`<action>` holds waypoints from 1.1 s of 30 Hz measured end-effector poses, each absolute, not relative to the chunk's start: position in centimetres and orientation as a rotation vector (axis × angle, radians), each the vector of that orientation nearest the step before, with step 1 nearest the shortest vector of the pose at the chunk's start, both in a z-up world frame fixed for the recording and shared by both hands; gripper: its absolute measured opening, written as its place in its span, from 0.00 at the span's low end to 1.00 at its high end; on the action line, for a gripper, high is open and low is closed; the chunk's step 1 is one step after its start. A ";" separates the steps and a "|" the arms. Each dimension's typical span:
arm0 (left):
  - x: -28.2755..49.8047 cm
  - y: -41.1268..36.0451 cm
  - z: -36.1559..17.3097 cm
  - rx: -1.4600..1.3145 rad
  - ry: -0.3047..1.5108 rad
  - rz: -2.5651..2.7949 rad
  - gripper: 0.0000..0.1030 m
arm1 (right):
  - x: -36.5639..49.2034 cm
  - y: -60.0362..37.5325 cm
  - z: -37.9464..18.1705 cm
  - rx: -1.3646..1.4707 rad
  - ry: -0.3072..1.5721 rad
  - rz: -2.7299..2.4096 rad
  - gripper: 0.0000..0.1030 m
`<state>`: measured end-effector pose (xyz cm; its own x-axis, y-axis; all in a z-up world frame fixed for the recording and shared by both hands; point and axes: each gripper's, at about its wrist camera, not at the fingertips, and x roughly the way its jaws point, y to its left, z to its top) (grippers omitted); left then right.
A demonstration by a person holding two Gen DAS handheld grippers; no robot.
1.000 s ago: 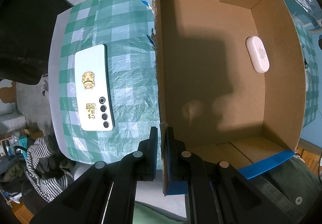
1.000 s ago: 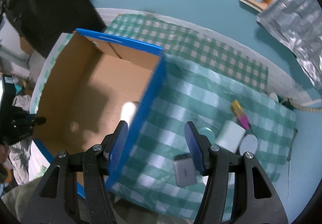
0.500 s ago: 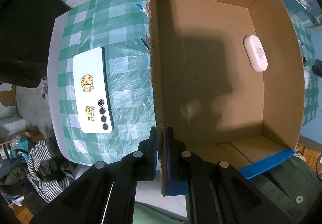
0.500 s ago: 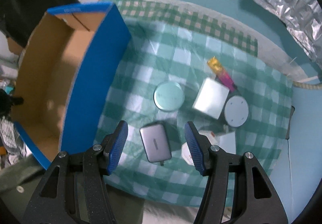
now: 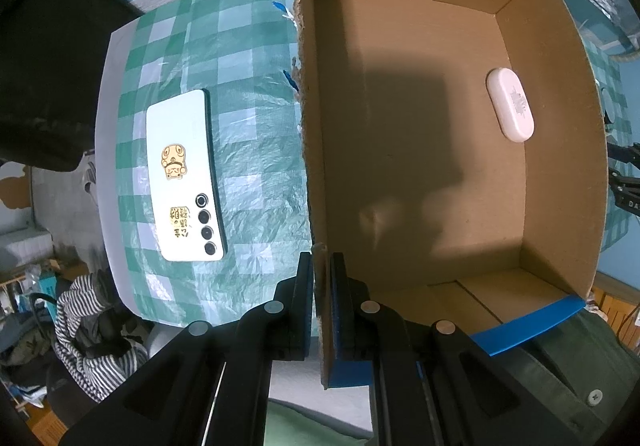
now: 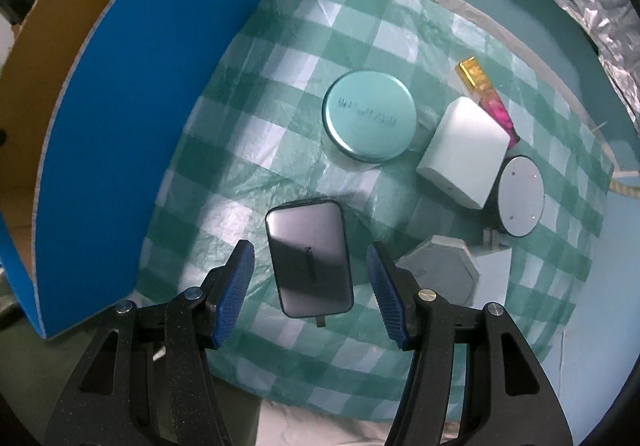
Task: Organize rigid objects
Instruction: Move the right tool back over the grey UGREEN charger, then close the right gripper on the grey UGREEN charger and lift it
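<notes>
One cardboard box (image 5: 420, 149), blue outside and brown inside, dominates the left wrist view. The left gripper (image 5: 322, 286) has its jaws clenched on the box's near left wall, one jaw outside and one inside. Ahead and right of those jaws, a white oval case (image 5: 510, 103) lies on the box floor by the far right wall.

The surface (image 6: 256, 149) under everything wears a green-and-white checked cloth. In the right wrist view the box (image 6: 132, 133) stands left of the jaws, its blue wall facing the camera.

Left of the left jaws, outside the box, a white phone (image 5: 184, 177) lies face down on the cloth, with two gold stickers and a row of lenses.

The right gripper (image 6: 310, 286) hovers with its jaws released and spread wide. Between them, below, lies a grey power bank (image 6: 310, 258), touching neither jaw. Ahead of the jaws sits a round teal tin (image 6: 368, 115). To the tin's right, just beside it, is a white block (image 6: 464, 149); whether they touch I cannot tell. A grey disc (image 6: 520, 195) sits right of the block. Right of the right jaw rests a grey hexagon (image 6: 444, 266), partly hidden behind that jaw. Behind the block lies a gold-and-pink tube (image 6: 486, 93).
</notes>
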<state>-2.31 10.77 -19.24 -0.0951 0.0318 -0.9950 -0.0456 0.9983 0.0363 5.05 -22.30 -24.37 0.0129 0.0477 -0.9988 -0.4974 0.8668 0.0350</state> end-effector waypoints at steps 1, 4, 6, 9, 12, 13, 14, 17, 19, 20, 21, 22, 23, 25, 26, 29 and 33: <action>-2.3 10.8 -19.2 -0.011 1.664 0.065 0.08 | 5.1 -22.3 -24.7 -0.372 1.510 0.437 0.57; -2.2 10.8 -19.2 -0.012 1.661 0.062 0.08 | 5.2 -22.0 -25.5 -0.371 1.520 0.438 0.57; -2.2 10.8 -19.1 -0.014 1.658 0.061 0.08 | 5.2 -21.9 -26.0 -0.378 1.523 0.440 0.57; -2.2 10.8 -19.0 -0.017 1.655 0.062 0.08 | 4.9 -21.4 -26.9 -0.385 1.535 0.441 0.57; -2.3 10.8 -19.0 -0.020 1.655 0.064 0.08 | 4.7 -21.2 -27.6 -0.394 1.538 0.425 0.46; -2.3 10.8 -19.0 -0.021 1.655 0.064 0.08 | 4.6 -21.2 -27.9 -0.394 1.534 0.412 0.44; -2.4 10.9 -19.0 -0.022 1.654 0.063 0.08 | 4.5 -21.2 -28.1 -0.381 1.533 0.409 0.43; -2.5 10.8 -19.0 -0.022 1.654 0.063 0.08 | 4.6 -21.3 -28.2 -0.364 1.529 0.406 0.42; -2.6 10.8 -19.1 -0.022 1.655 0.064 0.08 | 4.6 -21.4 -28.2 -0.365 1.525 0.404 0.42; -2.7 10.8 -19.1 -0.020 1.654 0.066 0.08 | 4.8 -21.5 -28.2 -0.361 1.527 0.403 0.42; -2.7 10.8 -19.1 -0.019 1.655 0.067 0.08 | 4.7 -21.5 -28.2 -0.356 1.529 0.403 0.42; -2.7 10.8 -19.2 -0.019 1.654 0.068 0.08 | 4.8 -21.7 -28.3 -0.348 1.530 0.406 0.42; -2.8 10.8 -19.2 -0.018 1.655 0.069 0.08 | 4.7 -21.8 -28.3 -0.342 1.532 0.410 0.42; -2.8 10.8 -19.2 -0.018 1.655 0.070 0.08 | 4.8 -22.1 -27.9 -0.335 1.532 0.418 0.42; -2.8 10.9 -19.2 -0.017 1.655 0.070 0.08 | 4.5 -21.9 -27.5 -0.334 1.529 0.421 0.42; -2.8 11.0 -19.2 -0.014 1.655 0.072 0.08 | 4.2 -21.4 -26.4 -0.324 1.516 0.433 0.42; -2.7 10.9 -19.2 -0.010 1.655 0.070 0.08 | 4.4 -21.1 -25.4 -0.316 1.500 0.438 0.42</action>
<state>-2.73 10.94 -19.18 -0.0851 0.0352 -0.9958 -0.0488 0.9980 0.0394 4.36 -21.09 -25.40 0.0162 0.0841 -0.9963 -0.4654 0.8826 0.0669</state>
